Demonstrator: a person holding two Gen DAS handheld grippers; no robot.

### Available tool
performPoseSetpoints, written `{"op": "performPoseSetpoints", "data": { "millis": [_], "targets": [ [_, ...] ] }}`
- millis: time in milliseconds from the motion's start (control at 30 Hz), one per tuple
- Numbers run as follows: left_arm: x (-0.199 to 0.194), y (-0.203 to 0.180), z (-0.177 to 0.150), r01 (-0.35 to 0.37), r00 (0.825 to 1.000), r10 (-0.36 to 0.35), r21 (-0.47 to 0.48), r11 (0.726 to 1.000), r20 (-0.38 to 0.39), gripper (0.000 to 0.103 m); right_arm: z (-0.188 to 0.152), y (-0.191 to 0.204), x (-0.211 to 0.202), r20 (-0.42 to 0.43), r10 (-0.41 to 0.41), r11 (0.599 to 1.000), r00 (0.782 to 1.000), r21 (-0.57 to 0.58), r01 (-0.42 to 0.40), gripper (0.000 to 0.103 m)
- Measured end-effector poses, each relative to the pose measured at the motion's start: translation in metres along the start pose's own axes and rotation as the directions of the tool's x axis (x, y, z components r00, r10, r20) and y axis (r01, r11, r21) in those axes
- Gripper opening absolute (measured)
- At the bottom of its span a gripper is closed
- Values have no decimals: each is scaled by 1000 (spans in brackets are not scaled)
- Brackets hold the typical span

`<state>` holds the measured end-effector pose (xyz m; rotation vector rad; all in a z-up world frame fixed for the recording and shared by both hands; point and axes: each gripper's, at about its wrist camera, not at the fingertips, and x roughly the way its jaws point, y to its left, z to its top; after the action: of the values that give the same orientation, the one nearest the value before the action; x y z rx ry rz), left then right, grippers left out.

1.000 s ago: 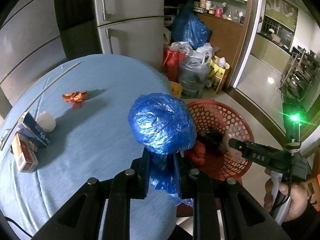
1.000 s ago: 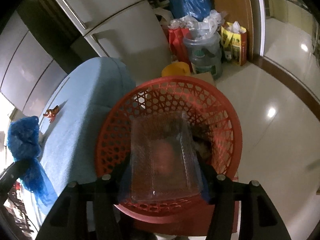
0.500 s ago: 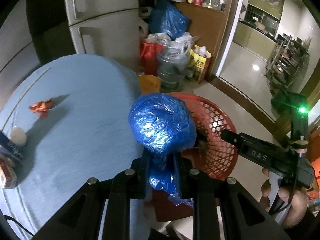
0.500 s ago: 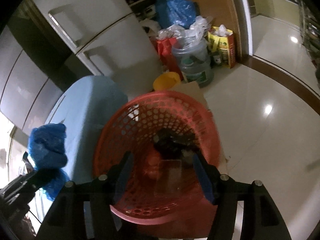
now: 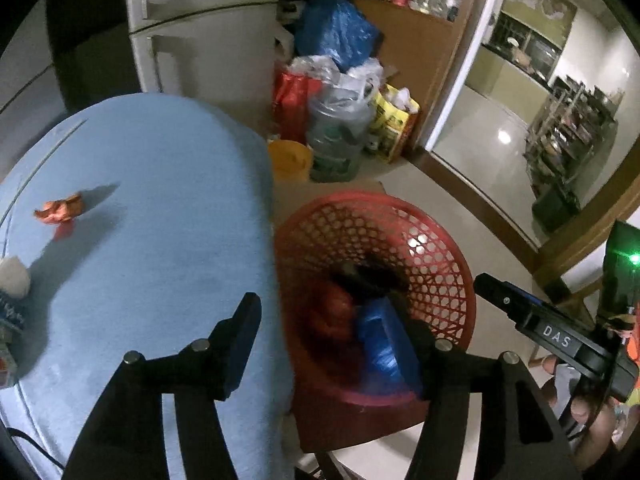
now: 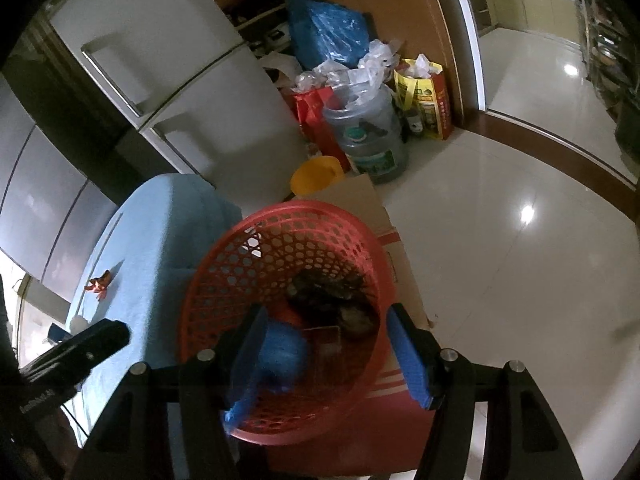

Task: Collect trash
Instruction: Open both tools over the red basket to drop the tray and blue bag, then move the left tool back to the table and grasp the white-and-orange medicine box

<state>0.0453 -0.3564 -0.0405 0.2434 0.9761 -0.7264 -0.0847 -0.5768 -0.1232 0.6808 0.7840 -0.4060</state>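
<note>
Blue crumpled plastic bag (image 5: pixel 380 344) now lies in the round red mesh basket (image 5: pixel 432 240) below the left gripper (image 5: pixel 332 344), whose jaws have just been opening and stand empty. Right gripper (image 6: pixel 324 344) hangs unclenched, empty. An orange wrapper (image 5: pixel 60 210) remains on the table, far left.

The left tool (image 5: pixel 332 332) fills the lower middle of its view, angled downward, its jaws just opened wide with nothing pressed between them. The right tool (image 6: pixel 324 344) (lower middle of its own view) stands open too. A hand (image 5: pixel 584 404) grips its handle at lower right.
</note>
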Motion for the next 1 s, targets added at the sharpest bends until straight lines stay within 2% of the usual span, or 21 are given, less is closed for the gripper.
{"op": "performPoseSetpoints", "data": {
  "millis": [367,567,733,867,933,1000],
  "targets": [
    [-47,63,-34,-90,994,97,-122,988,55,63,-9,44,4,-20,42,996,999,-83,-44,66],
    [-70,112,-62,-148,984,167,-239,960,64,63,-19,80,6,-41,69,986,997,-151,-75,66],
    [-90,168,-87,-217,964,258,-375,901,61,63,-33,113,11,-74,96,972,993,-210,-109,66],
    [-102,216,-100,-268,941,334,-489,830,50,63,-44,135,13,-95,110,959,989,-252,-131,66],
    [-108,244,-107,-293,926,377,-558,776,38,64,-48,143,13,-101,114,953,988,-269,-137,66],
    [-112,263,-111,-285,922,385,-600,747,42,65,-52,151,13,-107,116,948,987,-284,-142,66]
  ]
}}
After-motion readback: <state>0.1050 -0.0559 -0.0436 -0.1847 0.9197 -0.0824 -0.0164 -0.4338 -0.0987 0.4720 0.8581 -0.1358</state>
